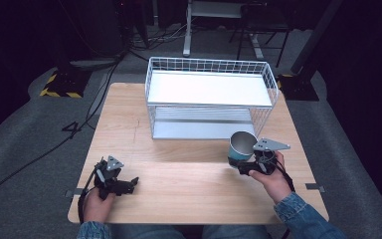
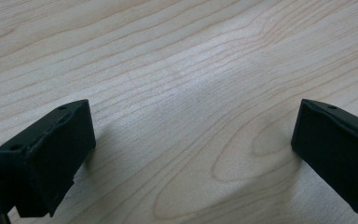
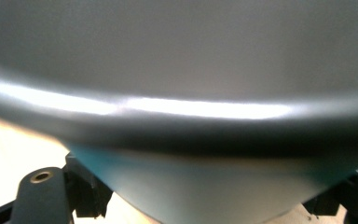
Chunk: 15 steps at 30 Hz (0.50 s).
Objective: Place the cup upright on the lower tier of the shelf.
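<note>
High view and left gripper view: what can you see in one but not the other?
The high view alone gives the white wire rack, the teal cup gripped by the right gripper, and the person's hands. The left gripper view alone gives a close look at the left gripper, jaws wide apart with nothing between. Both share the wooden table.

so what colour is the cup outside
Teal cup, grey inside; clearest in the high view.

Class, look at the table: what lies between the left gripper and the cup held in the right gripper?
Nothing: in the high view, bare wooden table separates the left gripper from the cup.
</note>
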{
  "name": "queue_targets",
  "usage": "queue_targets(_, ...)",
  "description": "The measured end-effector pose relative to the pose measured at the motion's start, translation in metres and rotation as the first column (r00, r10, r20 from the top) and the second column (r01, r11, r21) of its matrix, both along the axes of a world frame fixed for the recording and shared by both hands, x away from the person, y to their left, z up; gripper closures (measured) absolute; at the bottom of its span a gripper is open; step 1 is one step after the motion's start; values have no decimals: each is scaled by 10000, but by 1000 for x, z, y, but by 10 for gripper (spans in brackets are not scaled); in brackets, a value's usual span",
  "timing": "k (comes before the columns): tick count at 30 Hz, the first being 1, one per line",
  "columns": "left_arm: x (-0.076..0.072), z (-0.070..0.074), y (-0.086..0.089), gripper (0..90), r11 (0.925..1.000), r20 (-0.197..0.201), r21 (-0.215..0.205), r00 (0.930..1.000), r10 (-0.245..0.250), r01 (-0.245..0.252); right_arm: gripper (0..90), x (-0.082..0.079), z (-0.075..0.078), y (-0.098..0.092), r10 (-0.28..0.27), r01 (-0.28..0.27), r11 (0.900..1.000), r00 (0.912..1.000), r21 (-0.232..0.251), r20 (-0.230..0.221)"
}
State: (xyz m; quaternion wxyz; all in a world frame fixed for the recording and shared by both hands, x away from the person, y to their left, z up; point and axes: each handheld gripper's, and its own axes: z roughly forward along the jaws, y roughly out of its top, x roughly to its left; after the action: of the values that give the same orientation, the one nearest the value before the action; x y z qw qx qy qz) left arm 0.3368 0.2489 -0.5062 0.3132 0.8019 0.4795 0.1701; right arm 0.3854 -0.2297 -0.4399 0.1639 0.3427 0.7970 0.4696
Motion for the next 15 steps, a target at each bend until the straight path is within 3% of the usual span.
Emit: queue_targets(15, -1, 0, 0, 1, 9999, 25, 14, 9999, 146, -146, 213, 25, 11, 27, 211, -210, 9998, 9997, -11, 88)
